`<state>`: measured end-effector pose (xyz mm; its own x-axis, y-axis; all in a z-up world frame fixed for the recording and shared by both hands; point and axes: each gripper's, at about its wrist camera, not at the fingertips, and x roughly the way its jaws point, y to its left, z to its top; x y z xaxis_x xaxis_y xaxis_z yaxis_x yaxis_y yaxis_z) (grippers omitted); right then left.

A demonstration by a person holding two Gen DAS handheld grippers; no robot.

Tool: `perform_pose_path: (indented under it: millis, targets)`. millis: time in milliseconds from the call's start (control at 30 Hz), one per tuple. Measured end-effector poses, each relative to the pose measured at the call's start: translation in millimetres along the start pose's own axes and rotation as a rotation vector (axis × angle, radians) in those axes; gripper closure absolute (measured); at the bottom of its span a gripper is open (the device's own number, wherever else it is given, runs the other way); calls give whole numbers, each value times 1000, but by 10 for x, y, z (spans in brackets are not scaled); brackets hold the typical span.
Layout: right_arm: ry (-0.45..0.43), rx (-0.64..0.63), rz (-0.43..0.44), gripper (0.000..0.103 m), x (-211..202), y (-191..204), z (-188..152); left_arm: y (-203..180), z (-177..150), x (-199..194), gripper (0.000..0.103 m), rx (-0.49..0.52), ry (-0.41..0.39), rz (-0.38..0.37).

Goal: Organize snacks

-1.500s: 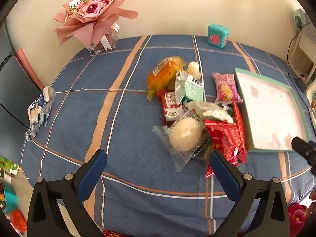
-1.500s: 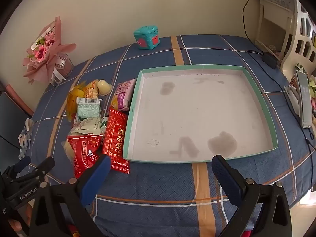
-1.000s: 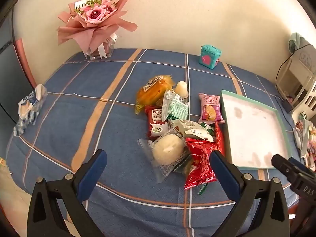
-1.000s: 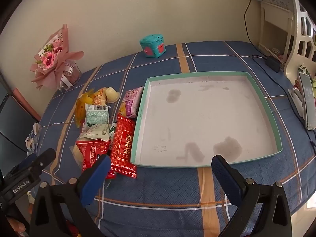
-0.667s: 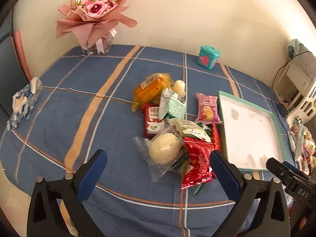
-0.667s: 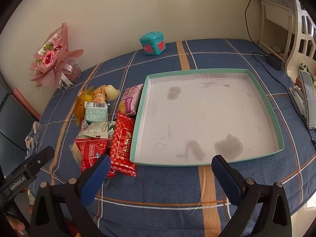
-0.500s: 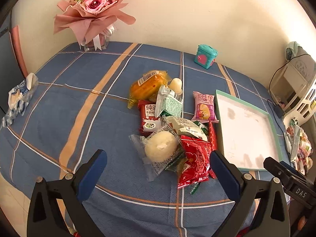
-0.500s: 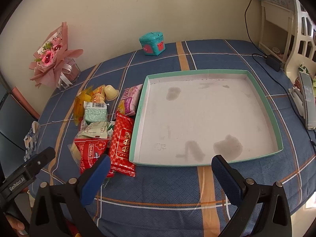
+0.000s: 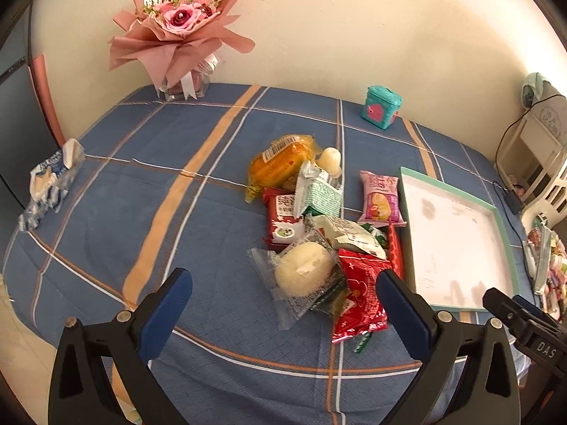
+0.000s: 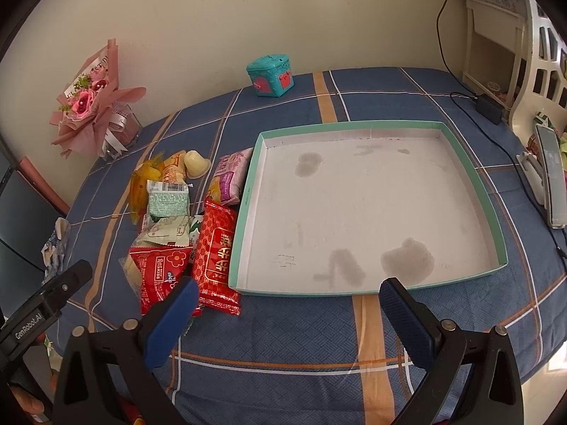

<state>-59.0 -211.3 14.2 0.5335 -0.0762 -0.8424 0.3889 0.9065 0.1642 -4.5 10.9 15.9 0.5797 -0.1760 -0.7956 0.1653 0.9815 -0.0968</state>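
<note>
A heap of snack packets lies on the blue plaid table: an orange bag, a green-white pack, a pink pack, a round bun in clear wrap, a red flower-print pack and a long red pack. A shallow white tray with a teal rim sits empty to their right. My left gripper hangs open above the table's near edge, short of the bun. My right gripper is open over the tray's near rim, holding nothing.
A pink bouquet in a glass vase stands at the far left by the wall. A teal toy box sits at the back. A crumpled blue-white wrapper lies at the left edge. A cable and adapter lie far right.
The left gripper has pulled back and risen a little, so the snack heap sits further off and more of the tray shows. The right gripper has barely moved.
</note>
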Motion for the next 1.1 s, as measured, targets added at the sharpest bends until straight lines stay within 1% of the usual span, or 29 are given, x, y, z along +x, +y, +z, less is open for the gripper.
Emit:
perform_pose_path:
  millis: [133, 200, 500, 667, 867, 1100]
  targets:
    - [9, 5, 5, 0, 12, -7, -2, 1, 6, -46, 0, 4, -19, 39]
    - [13, 5, 7, 0, 19, -8, -5, -5, 6, -54, 0, 9, -22, 74]
    - [41, 8, 9, 0, 47, -22, -11, -16, -14, -19, 0, -1, -1, 104]
    - [41, -7, 5, 0, 34, -1, -5, 9, -23, -40, 0, -21, -8, 119]
    - [30, -11, -23, 0, 2, 10, -2, -27, -24, -61, 0, 1, -16, 179]
    - [16, 1, -35, 0, -26, -5, 1, -56, -21, -43, 0, 20, -10, 194]
